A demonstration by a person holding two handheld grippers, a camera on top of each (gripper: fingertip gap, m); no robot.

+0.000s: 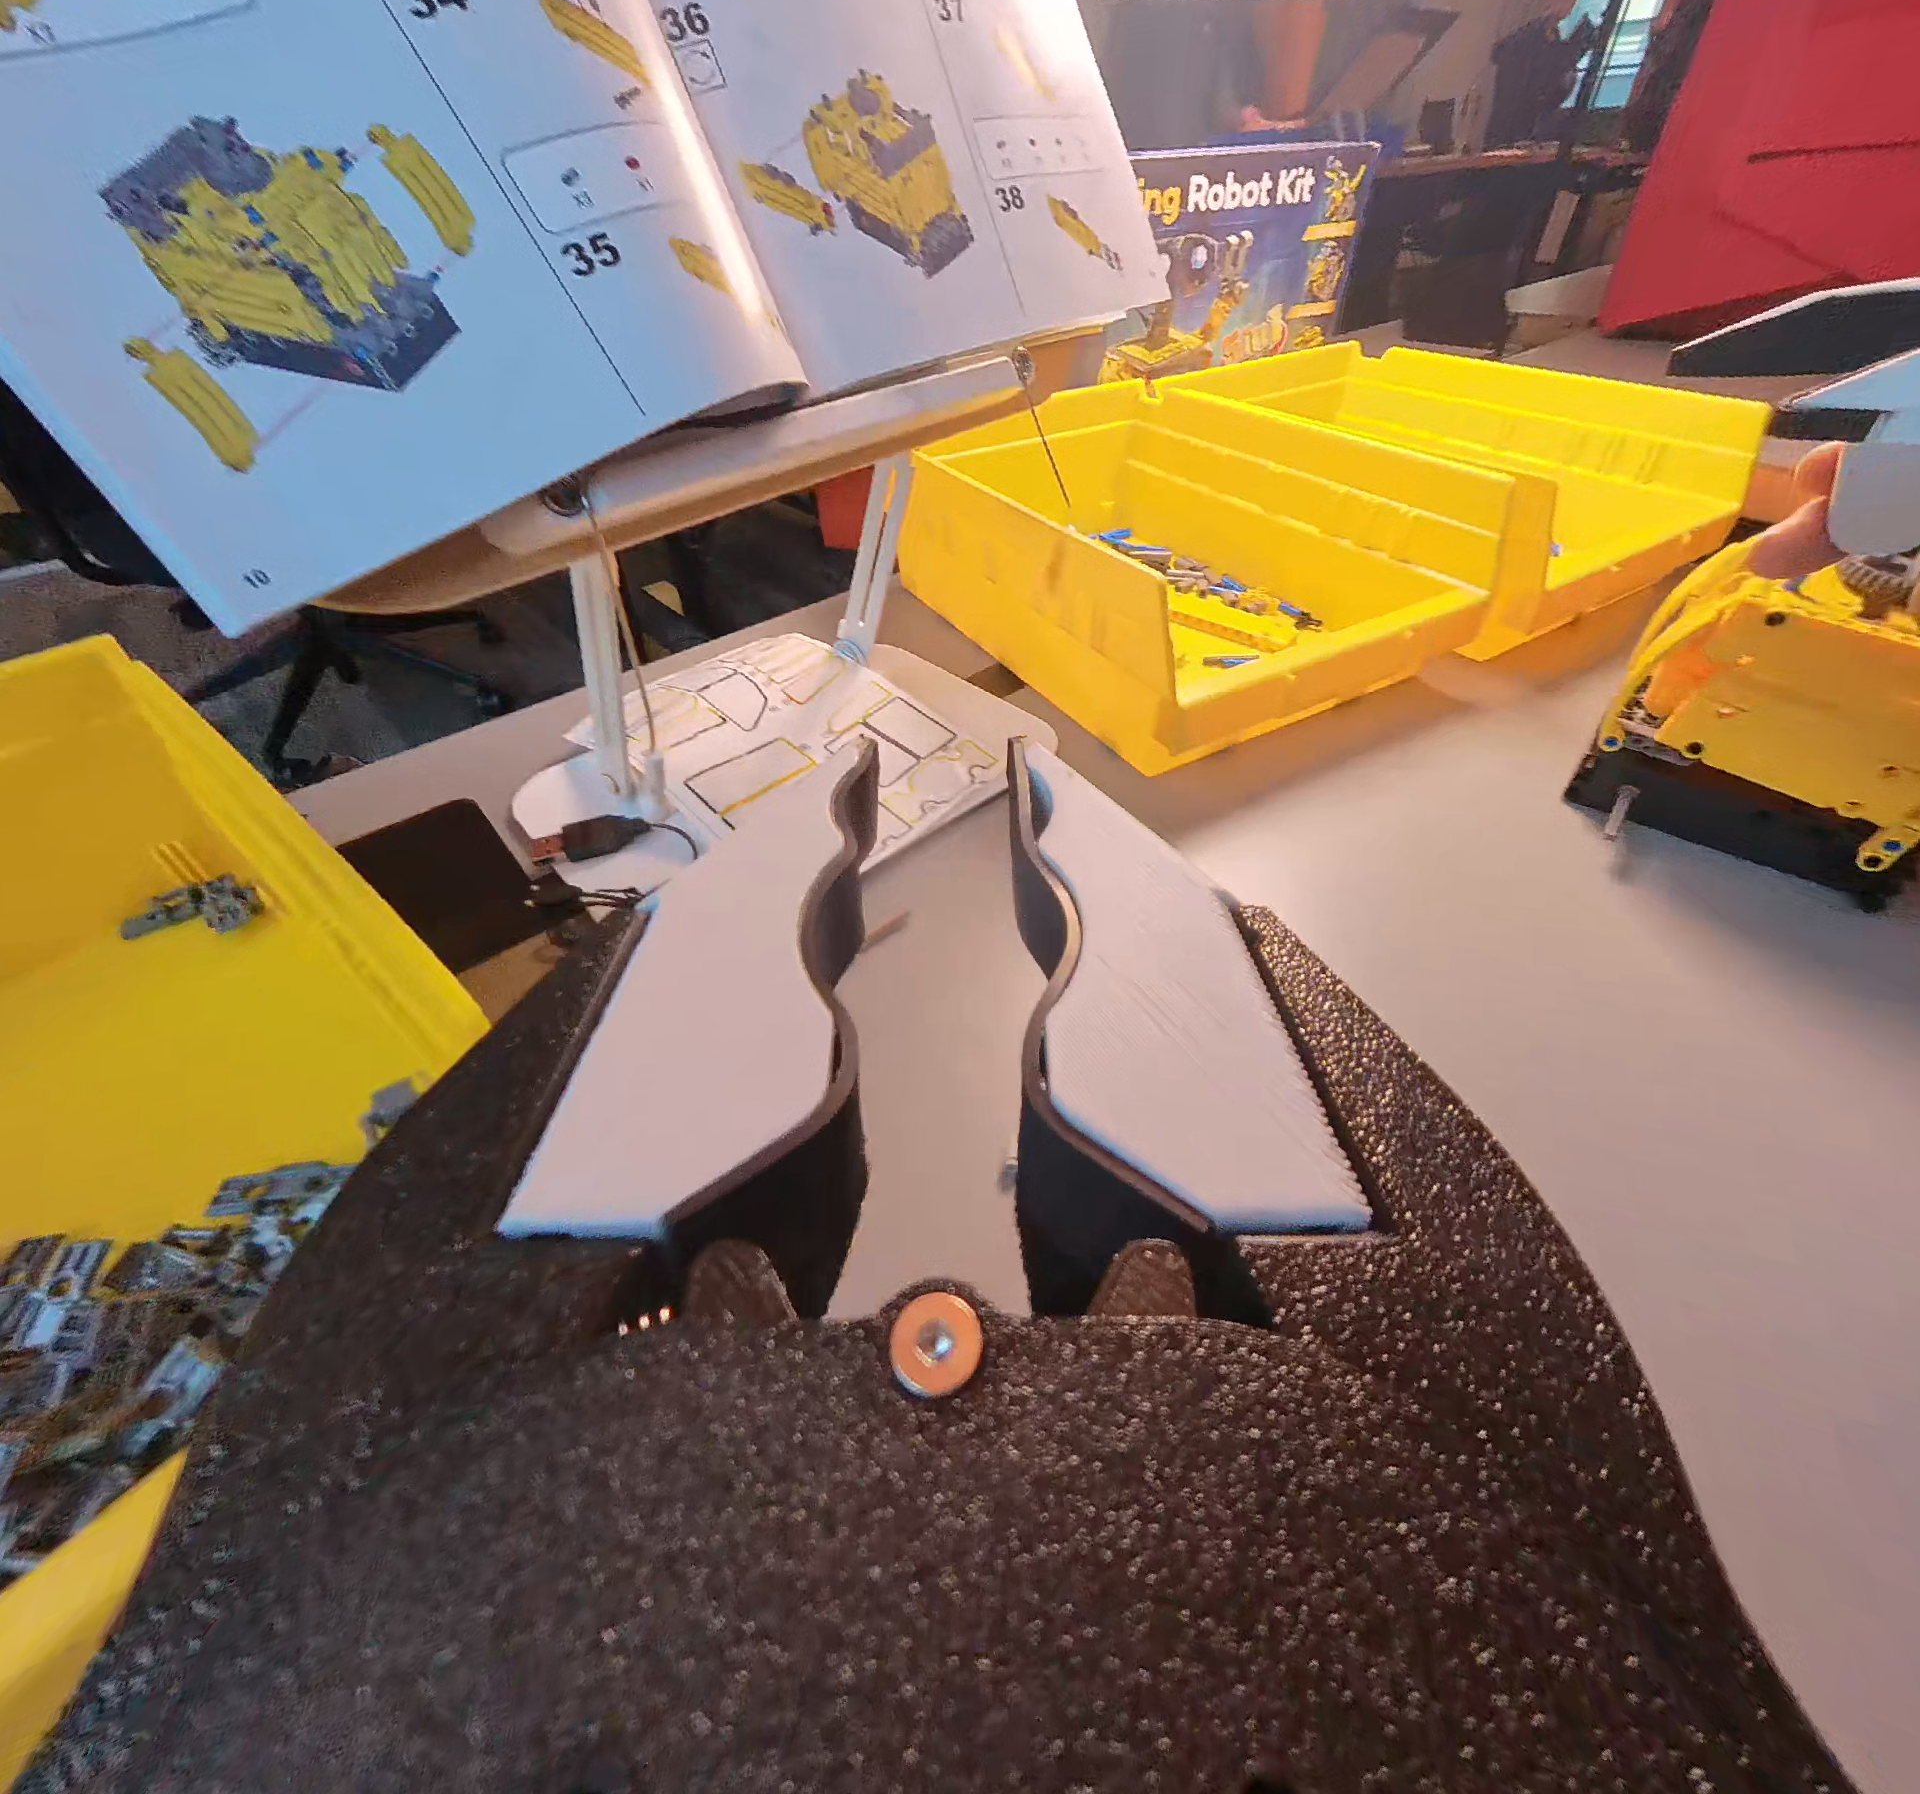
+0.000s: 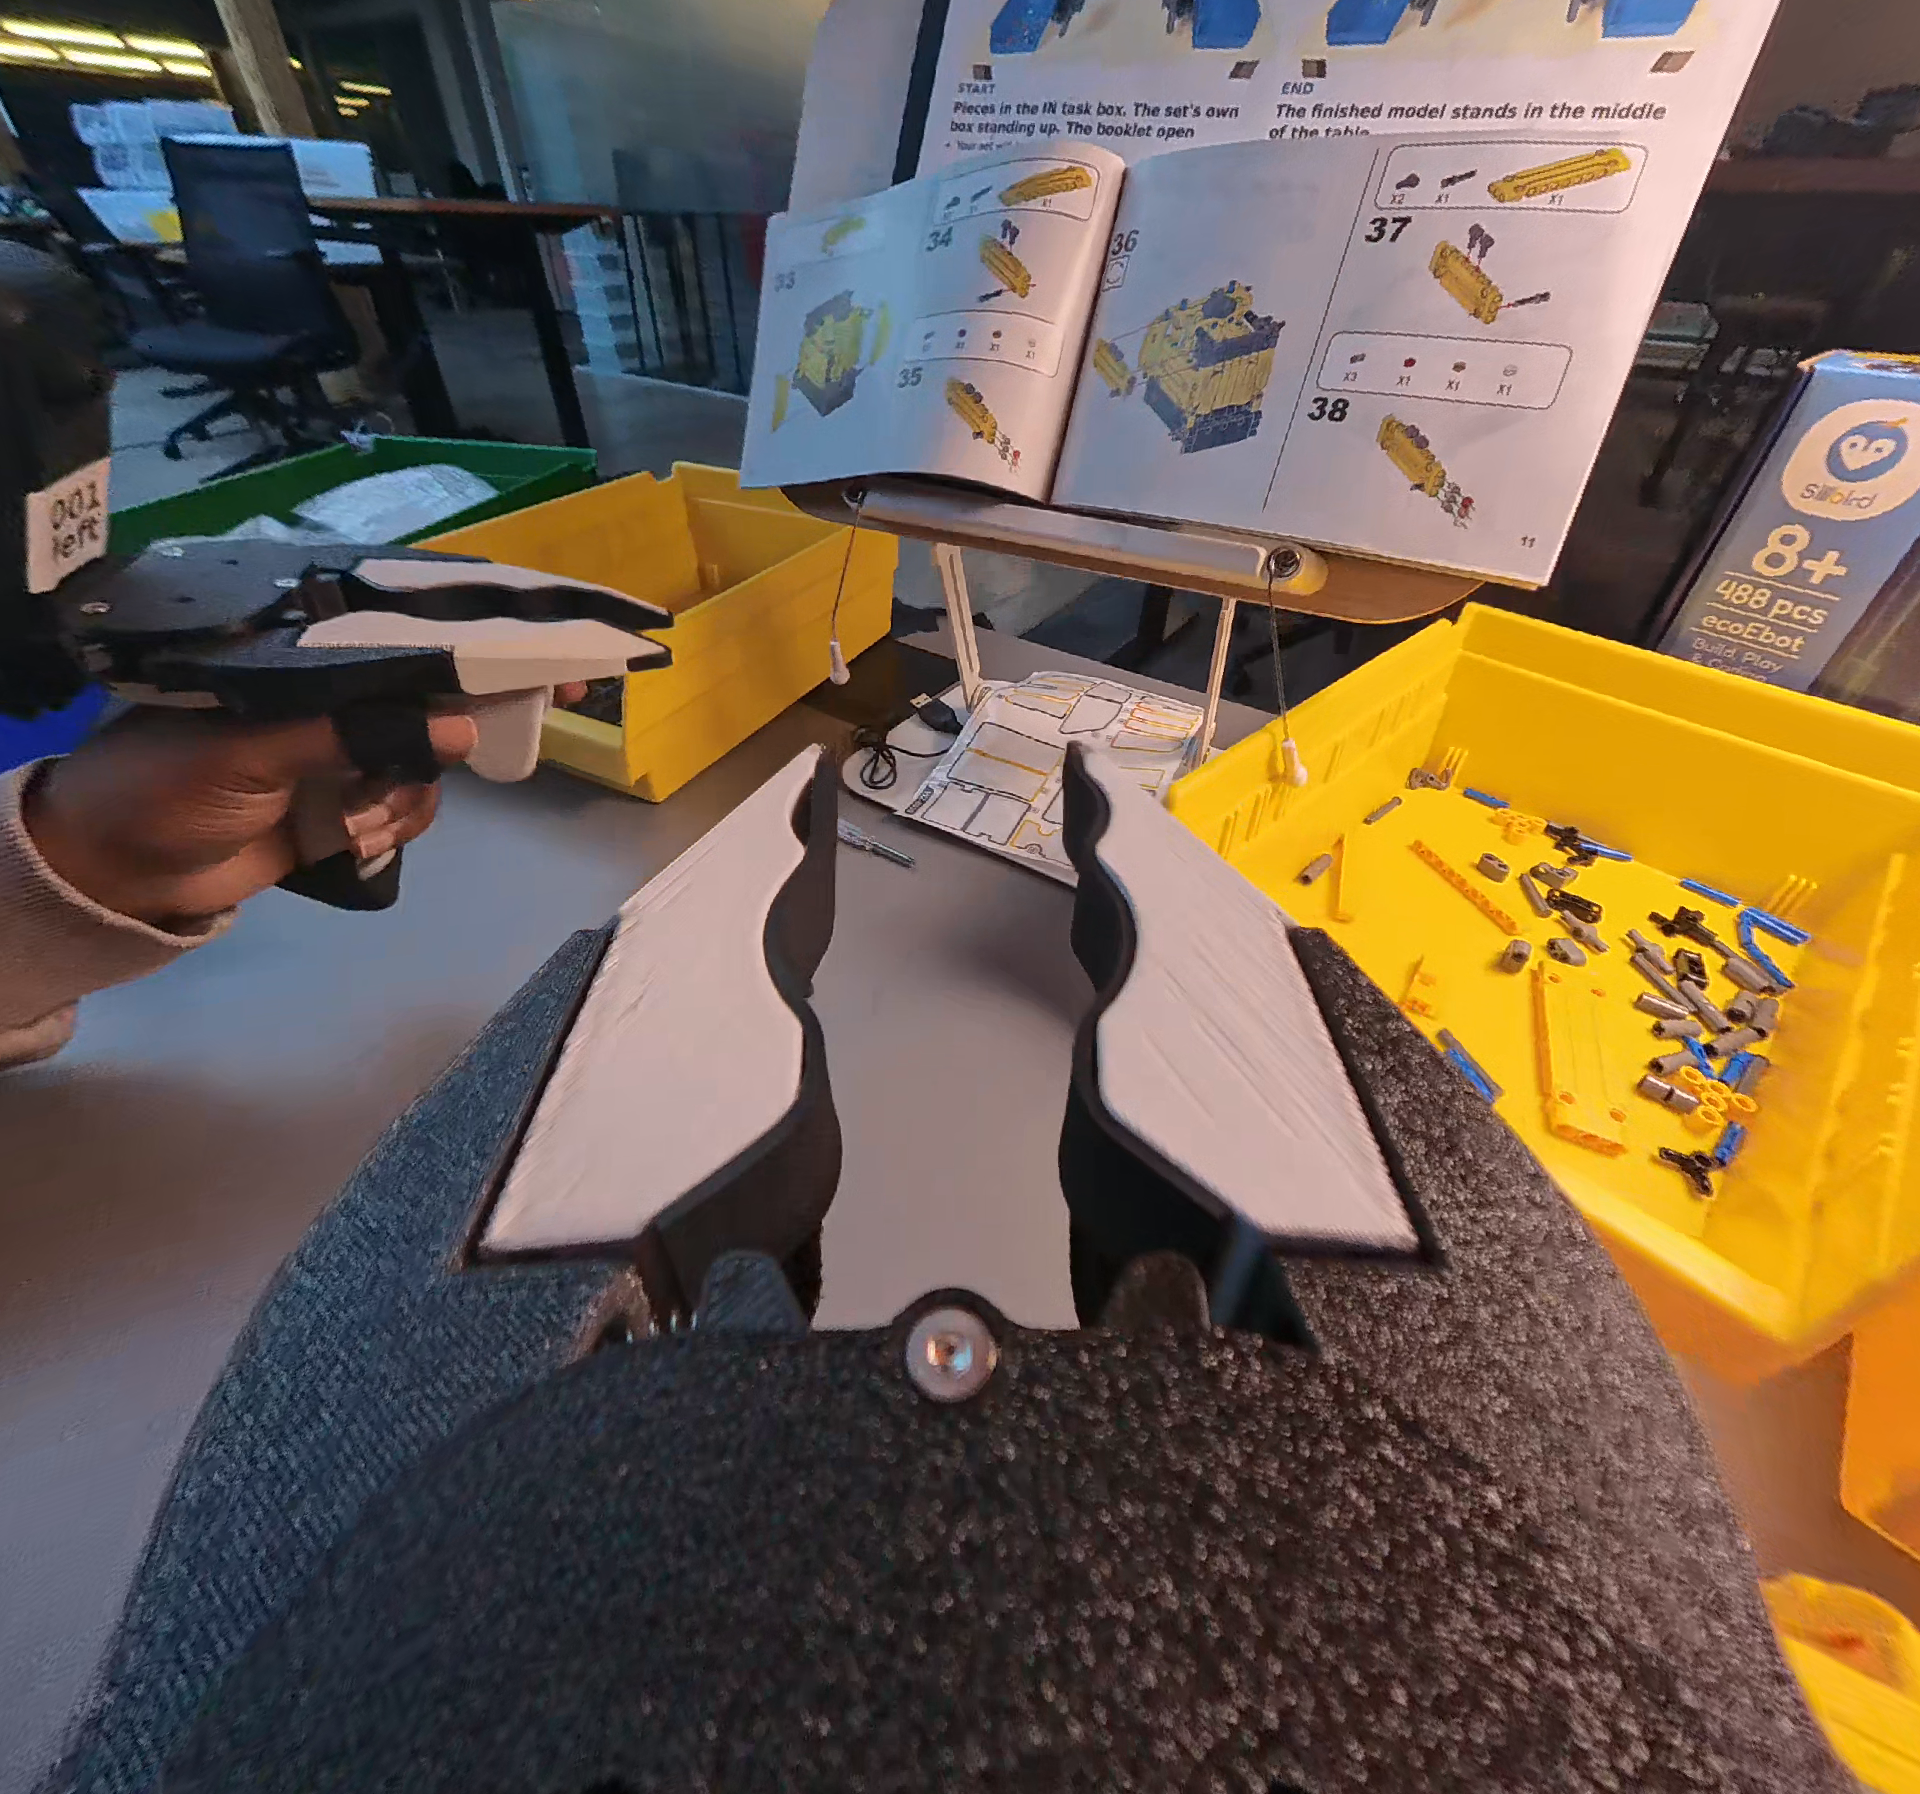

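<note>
Right now both claws hang over the grey table with nothing in them. The left gripper has its two fingers spread apart, and only bare table shows in the gap. It points at the white foot of the book stand, where a flat sticker sheet lies. The right gripper is spread apart too and pinches nothing; it points at the same sheet from the other side. An open booklet rests on the stand, tipped up, likely so its build pictures are easy to see while working. Just to the right of the right claw sits a yellow bin with small grey, blue, black and yellow pieces loose on its floor, close enough to reach. Another yellow bin sits by the left claw with more small bits. A half-built yellow and black model stands on the table at the far right of the left view, well apart from the left claw. A tall kit box stands upright behind the bin.
</note>
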